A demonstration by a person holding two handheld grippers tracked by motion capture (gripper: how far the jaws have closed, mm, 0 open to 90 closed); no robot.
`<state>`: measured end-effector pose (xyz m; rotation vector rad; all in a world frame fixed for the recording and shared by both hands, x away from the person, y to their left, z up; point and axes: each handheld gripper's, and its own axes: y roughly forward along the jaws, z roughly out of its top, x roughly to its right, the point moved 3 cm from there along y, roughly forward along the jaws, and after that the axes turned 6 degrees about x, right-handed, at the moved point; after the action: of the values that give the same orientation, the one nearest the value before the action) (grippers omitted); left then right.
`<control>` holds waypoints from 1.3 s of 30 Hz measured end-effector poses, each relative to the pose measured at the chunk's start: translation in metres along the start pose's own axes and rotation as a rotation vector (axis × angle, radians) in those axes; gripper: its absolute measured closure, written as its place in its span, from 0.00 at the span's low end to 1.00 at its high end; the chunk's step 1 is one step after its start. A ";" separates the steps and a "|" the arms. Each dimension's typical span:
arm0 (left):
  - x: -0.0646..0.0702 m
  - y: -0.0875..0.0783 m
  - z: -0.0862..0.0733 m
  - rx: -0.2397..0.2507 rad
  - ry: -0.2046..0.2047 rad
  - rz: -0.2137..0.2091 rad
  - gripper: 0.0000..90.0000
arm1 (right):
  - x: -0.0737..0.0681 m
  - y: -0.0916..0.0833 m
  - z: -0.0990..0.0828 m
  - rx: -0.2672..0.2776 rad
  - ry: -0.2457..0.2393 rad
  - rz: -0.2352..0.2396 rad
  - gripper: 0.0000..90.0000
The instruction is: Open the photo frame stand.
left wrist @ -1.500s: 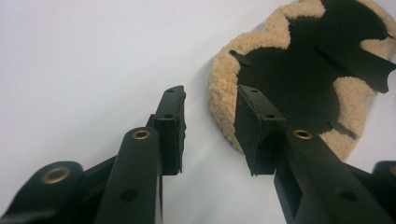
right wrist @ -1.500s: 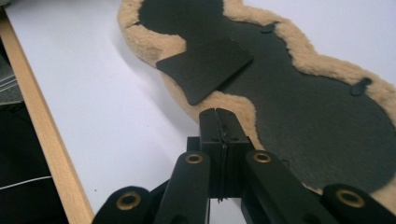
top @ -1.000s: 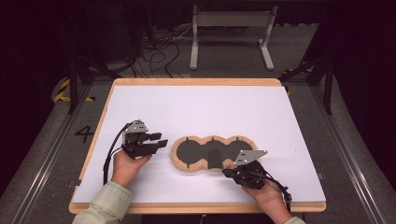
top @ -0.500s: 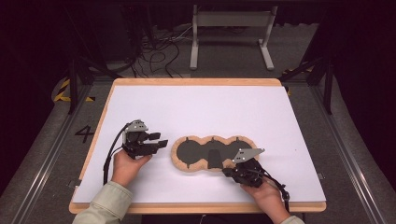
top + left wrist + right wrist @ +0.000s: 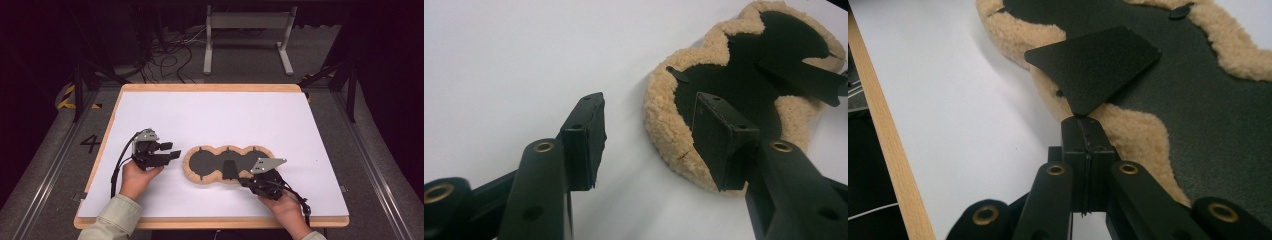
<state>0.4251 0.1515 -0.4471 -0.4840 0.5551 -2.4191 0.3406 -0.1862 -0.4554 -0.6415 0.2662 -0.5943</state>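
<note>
Right gripper (image 5: pixel 245 181) lifts a black flap (image 5: pixel 1093 67) of the fleece pad (image 5: pixel 227 164), lower centre of the bench (image 5: pixel 225 115).
Its fingers are clamped on the flap; left gripper (image 5: pixel 172 151), fingers just been opening with nothing between them, likely next takes the pad's left lobe.

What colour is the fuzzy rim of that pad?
Tan fleece rim around a black centre; clearest in the left gripper view.

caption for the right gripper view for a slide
Right gripper, jaws shut on the corner of a black flap, holds it above a three-lobed black pad edged in tan fleece on the white table.
</note>
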 end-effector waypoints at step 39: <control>0.001 0.001 -0.001 -0.020 -0.021 0.011 0.52 | 0.003 -0.017 0.012 0.112 -0.009 -0.059 1.00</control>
<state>0.4243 0.1511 -0.4482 -0.5133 0.5718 -2.3974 0.3407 -0.1931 -0.4351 -0.5453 0.2048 -0.6582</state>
